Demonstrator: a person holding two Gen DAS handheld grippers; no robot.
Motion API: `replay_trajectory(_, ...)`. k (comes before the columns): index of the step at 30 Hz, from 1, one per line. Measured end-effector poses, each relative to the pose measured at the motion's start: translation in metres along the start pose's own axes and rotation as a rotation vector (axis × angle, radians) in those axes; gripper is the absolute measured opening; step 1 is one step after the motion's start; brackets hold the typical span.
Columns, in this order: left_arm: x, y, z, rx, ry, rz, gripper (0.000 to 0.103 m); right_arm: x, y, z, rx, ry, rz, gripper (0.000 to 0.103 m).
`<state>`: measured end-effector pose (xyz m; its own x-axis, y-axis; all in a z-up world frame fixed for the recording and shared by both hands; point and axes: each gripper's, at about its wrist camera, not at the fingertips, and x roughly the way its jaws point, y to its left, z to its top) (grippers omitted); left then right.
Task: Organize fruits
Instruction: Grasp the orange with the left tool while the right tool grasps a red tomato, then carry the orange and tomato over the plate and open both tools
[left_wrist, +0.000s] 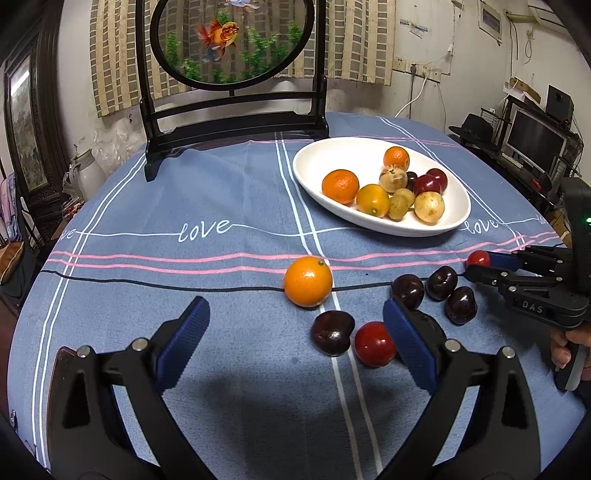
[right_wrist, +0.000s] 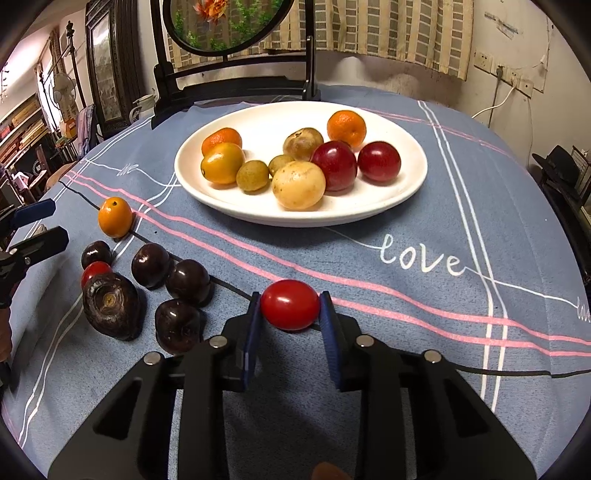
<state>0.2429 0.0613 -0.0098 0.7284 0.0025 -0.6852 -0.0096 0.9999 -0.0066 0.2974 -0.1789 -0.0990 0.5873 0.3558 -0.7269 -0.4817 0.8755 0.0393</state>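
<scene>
A round table covered in a blue cloth (right_wrist: 424, 206) with pink and white stripes was seen in a cluttered room. A white oval ceramic plate (right_wrist: 406, 162) holding mixed fruit was set at 12 o'clock in the right wrist view. A small red oval tomato (right_wrist: 290, 304) was clamped between the blue pads of the right gripper (right_wrist: 290, 314), on the cloth at 6 o'clock of the plate. Dark cherries (right_wrist: 188, 282) were grouped at 9 o'clock of the tomato. The left gripper (left_wrist: 295, 343) was held spread wide, nothing between its pads.
</scene>
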Motion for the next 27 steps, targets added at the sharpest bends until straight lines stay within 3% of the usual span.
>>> replay_trajectory(7,0.008,0.006,0.005,-0.023,0.002,-0.007,0.096,-0.013,0.002,0.003,0.021,-0.022,0.011,0.03)
replay_trajectory(12,0.027,0.017,0.015,-0.107,0.052,-0.088,0.09,-0.013,0.006,0.001,0.013,-0.02,0.014,0.03)
replay_trajectory(16,0.037,0.017,0.021,-0.139,0.069,-0.098,0.086,-0.013,0.007,0.001,0.011,-0.021,0.017,0.03)
replay_trajectory(21,0.056,0.01,0.028,-0.142,0.119,-0.121,0.065,-0.014,0.007,0.001,0.011,-0.018,0.016,0.03)
replay_trajectory(25,0.069,0.007,0.027,-0.15,0.176,-0.12,0.058,-0.014,0.007,0.001,0.013,-0.022,0.019,0.03)
replay_trajectory(27,0.075,0.008,0.023,-0.159,0.201,-0.122,0.049,-0.014,0.007,0.002,0.016,-0.021,0.019,0.03)
